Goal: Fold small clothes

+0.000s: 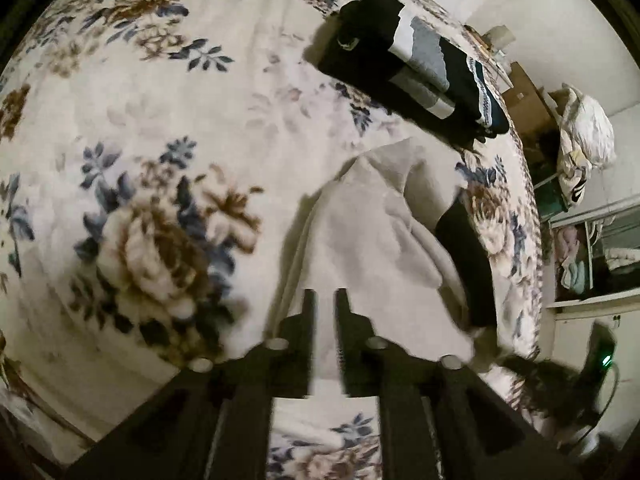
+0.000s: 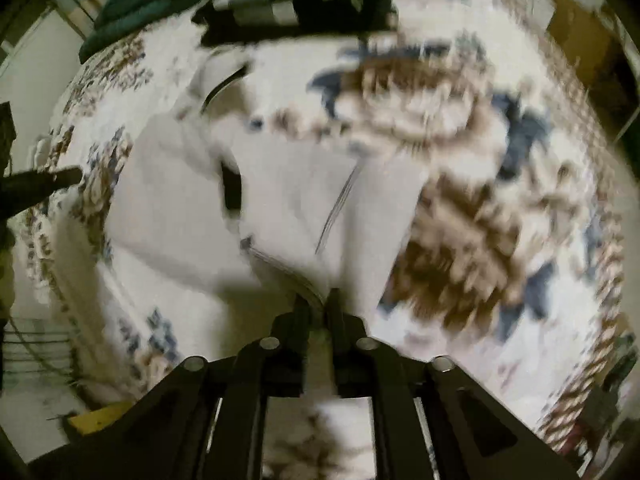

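A small pale grey garment (image 1: 372,232) lies partly folded on the flowered bedspread (image 1: 160,120). My left gripper (image 1: 325,298) is shut on its near edge, with the cloth between the two dark fingers. In the right wrist view the same garment (image 2: 280,208) is blurred by motion, with a zip line down its middle. My right gripper (image 2: 318,304) is shut on its near hem. A dark finger of the other gripper (image 2: 40,184) shows at the left edge of that view.
A stack of folded dark, grey and white clothes (image 1: 416,68) sits at the far side of the bed, also seen in the right wrist view (image 2: 296,0). The bed edge (image 1: 528,208) runs on the right, with shelves and cardboard boxes (image 1: 528,100) beyond.
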Demonstrator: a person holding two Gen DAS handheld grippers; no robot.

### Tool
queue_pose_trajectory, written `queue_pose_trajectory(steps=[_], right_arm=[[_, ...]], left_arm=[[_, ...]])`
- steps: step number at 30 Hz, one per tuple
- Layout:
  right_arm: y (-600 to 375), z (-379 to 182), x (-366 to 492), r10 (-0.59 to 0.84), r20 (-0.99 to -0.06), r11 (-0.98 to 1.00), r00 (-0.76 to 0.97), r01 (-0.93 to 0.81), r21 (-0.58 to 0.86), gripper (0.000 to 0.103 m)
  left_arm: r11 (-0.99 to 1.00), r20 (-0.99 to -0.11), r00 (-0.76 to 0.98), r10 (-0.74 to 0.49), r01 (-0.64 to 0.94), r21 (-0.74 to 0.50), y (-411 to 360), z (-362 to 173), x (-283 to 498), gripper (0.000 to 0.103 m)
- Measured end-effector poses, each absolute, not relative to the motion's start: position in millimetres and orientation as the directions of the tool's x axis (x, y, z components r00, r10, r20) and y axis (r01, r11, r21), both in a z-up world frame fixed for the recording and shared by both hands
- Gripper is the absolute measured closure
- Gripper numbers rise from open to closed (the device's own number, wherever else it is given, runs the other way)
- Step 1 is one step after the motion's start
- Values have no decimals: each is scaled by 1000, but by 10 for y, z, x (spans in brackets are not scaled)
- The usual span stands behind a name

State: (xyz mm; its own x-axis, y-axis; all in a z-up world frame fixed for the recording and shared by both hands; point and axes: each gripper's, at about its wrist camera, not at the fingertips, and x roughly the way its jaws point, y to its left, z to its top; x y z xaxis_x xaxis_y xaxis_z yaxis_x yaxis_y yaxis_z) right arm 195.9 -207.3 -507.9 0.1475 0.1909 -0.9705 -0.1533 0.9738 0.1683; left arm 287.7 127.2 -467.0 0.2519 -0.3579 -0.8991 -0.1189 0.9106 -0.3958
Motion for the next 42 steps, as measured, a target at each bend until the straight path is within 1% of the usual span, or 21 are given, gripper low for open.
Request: queue_pose_trajectory(steps=[1,2,3,5,8,10,11,12,17,21,22,23,24,28,33,35,36,38,40,41,42], right_arm=[[-2096,-5110,1947,199,-972,974,128,-137,182,70],[-2144,-5109,1941,209,-971,974,116,-113,196,61],[-2212,-5091,1950,224,-968,973,110,-78,217,55],[-2374,-4997,2006,251,-960,967,120,18,255,54],[-2547,-4820,2247,323,-927,930,191,115,348,46],[-2575,-4766,2512,359,-907,905,220,153,396,43],[-2561,-4778,2707,392,-893,885,221,174,431,37],[-2525,-4846,2951,446,-870,853,209,195,484,33],[-2169,-5596,3980,593,-799,734,101,340,588,33],[-1833,-6143,4392,569,-822,759,-6,387,523,34],[-1758,-6153,4420,548,-837,779,-9,370,506,38],[-1671,-6093,4424,522,-853,802,14,331,497,73],[-1587,-6025,4425,503,-864,826,10,290,484,97],[-1203,-5498,4255,455,-884,881,105,91,464,98],[-335,-4870,3467,372,-909,904,188,-296,309,98],[65,-4812,3053,315,-924,869,218,-457,188,98],[161,-4847,2908,302,-929,853,213,-496,164,97],[331,-5031,2653,297,-948,817,116,-545,189,95],[370,-5211,2486,303,-953,807,9,-535,251,93],[277,-5245,2415,329,-944,818,-29,-490,301,83],[154,-5244,2378,352,-935,829,-44,-449,333,69]], left_arm=[[906,-892,257,-372,-108,-410,1236,-4625,2966,75],[896,-877,270,-398,-91,-434,1192,-4565,3062,61],[893,-869,281,-407,-80,-444,1151,-4510,3154,53],[901,-868,302,-394,-60,-429,1044,-4405,3355,51],[929,-893,304,-333,-56,-365,935,-4403,3574,51],[945,-906,308,-290,-59,-323,872,-4484,3675,51],[949,-912,303,-276,-68,-309,876,-4545,3725,51],[948,-914,299,-273,-79,-309,874,-4606,3767,51],[948,-929,282,-241,-138,-288,980,-4794,3815,51],[937,-933,271,-237,-188,-293,1162,-4823,3697,51],[933,-933,270,-240,-202,-299,1241,-4815,3645,51],[930,-933,272,-237,-213,-299,1291,-4796,3601,51],[928,-933,276,-231,-227,-297,1369,-4771,3541,51],[908,-932,292,-217,-291,-302,1652,-4653,3300,51],[862,-928,311,-208,-390,-324,2011,-4560,2943,51],[851,-928,311,-204,-412,-325,2092,-4572,2860,51],[845,-928,307,-211,-420,-331,2115,-4596,2840,51],[835,-926,296,-233,-428,-347,2113,-4643,2848,51],[829,-918,296,-265,-416,-374,2059,-4668,2888,51],[831,-913,297,-281,-400,-386,2003,-4669,2925,51],[835,-909,297,-291,-384,-393,1948,-4666,2960,51]])
